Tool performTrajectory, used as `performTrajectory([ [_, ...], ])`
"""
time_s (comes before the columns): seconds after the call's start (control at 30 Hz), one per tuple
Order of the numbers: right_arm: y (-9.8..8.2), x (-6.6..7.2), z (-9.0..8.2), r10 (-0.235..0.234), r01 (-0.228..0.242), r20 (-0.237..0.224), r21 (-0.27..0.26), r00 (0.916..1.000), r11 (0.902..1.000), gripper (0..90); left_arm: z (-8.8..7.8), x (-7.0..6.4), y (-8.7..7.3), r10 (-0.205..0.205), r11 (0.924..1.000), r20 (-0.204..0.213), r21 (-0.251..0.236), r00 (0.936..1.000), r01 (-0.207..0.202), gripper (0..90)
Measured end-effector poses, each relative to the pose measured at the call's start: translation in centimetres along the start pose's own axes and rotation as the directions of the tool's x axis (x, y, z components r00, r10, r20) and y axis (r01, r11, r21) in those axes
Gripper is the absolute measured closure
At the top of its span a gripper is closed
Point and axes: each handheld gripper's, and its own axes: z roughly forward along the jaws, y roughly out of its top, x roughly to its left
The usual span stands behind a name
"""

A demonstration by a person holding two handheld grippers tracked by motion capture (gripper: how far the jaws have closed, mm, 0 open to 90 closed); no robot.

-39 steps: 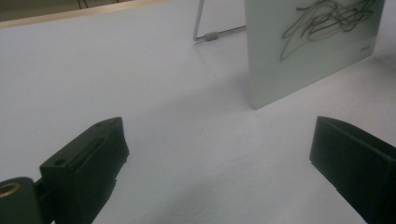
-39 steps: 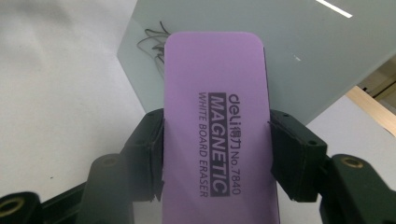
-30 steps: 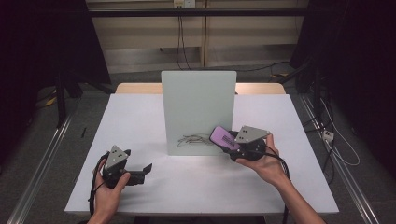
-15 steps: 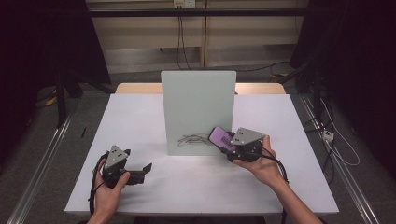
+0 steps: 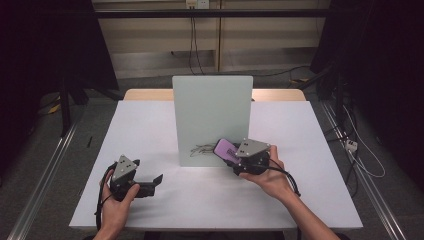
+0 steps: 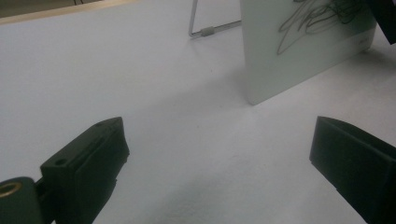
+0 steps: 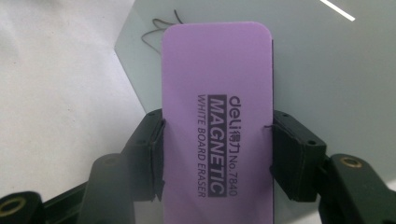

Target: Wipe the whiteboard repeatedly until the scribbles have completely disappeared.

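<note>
One eraser (image 7: pixel 217 130) is clamped lengthwise in the right hand-held gripper (image 5: pixel 235 159), just right of the scribble (image 5: pixel 200 150) on the board (image 5: pixel 212 110); the left hand-held gripper (image 5: pixel 152 182) is held wide, farther off.

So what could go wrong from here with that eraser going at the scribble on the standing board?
The whiteboard stands upright on a thin wire stand and the left gripper sits open on the table, away from it, so a firm push may slide or tip the board. The right gripper pinches only the purple eraser's narrow sides near one end, so it might twist or slip. Some of the scribble sits low, where a wipe may miss.
</note>
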Motion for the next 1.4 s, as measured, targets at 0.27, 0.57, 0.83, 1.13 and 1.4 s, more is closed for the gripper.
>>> performTrajectory([
  [0.27, 0.1, 0.6, 0.9, 0.006, -0.006, -0.024, -0.006, 0.9997, 1.0000, 41.8, 0.0, 0.0, 0.0, -0.003, 1.0000, 0.000, 0.000, 1.0000, 0.003, 4.1],
  [0.57, 0.8, -0.4, -0.2, 0.003, -0.002, 0.015, -0.034, 0.9999, 0.9994, 41.8, -0.1, 0.0, -0.1, -0.008, 1.0000, -0.007, -0.003, 0.9999, 0.008, 4.1],
  [0.83, 1.1, -1.5, -1.5, 0.002, 0.002, 0.068, -0.058, 0.9977, 0.9983, 41.7, -0.1, 0.0, -0.1, -0.004, 1.0000, -0.010, 0.003, 0.9999, 0.004, 4.1],
  [1.13, 0.4, -0.3, -0.4, -0.026, 0.027, 0.047, -0.034, 0.9986, 0.9991, 41.7, 0.0, 0.0, -0.1, 0.001, 1.0000, -0.005, -0.001, 1.0000, -0.001, 4.1],
  [1.4, 0.4, 0.7, 0.8, -0.032, 0.033, 0.020, -0.020, 0.9993, 0.9993, 41.7, 0.1, -0.1, 0.0, 0.006, 1.0000, 0.000, 0.002, 1.0000, -0.006, 4.1],
])
